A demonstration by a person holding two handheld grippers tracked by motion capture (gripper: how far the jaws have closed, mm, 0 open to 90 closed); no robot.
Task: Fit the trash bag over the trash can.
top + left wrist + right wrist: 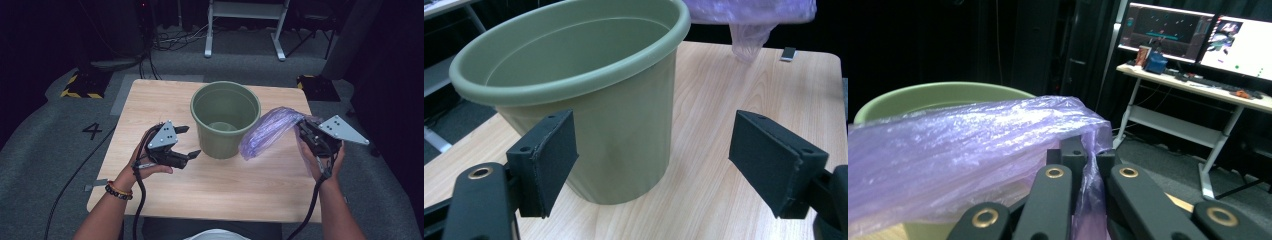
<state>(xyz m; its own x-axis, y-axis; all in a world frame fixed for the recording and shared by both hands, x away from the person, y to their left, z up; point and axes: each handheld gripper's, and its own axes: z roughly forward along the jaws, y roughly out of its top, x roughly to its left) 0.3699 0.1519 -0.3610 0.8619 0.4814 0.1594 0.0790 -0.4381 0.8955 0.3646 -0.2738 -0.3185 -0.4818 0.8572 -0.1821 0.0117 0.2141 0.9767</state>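
Currently I am holding one gripper in each hand above the wooden table (165, 95), with the green bucket (225, 118) standing upright at the centre of the high view between them.

Right gripper (306, 131): I am clamping a purple plastic bag (265, 131) with it. In the right gripper view the jaws are standing fully together at the bottom centre of the frame, and a pinched fold of the bag (958, 150) is running down between them while the rest of the film is billowing out to the left, covering the lower left of that frame. Behind the film, the bucket rim (938, 95) is showing at the left centre. In the high view the bag is hanging in the right half of the frame, stretching from the gripper toward the bucket's right wall, and its lower end is lying just beside or against that wall; I cannot tell which.

Left gripper (191, 142): I am keeping it released, with nothing between the jaws. In the high view it is sitting left of centre, pointing toward the bucket and just short of it. In the left gripper view the two black pads (551, 160) are standing wide apart at the lower left and lower right, and the bucket (589, 95) is filling the upper left beyond them
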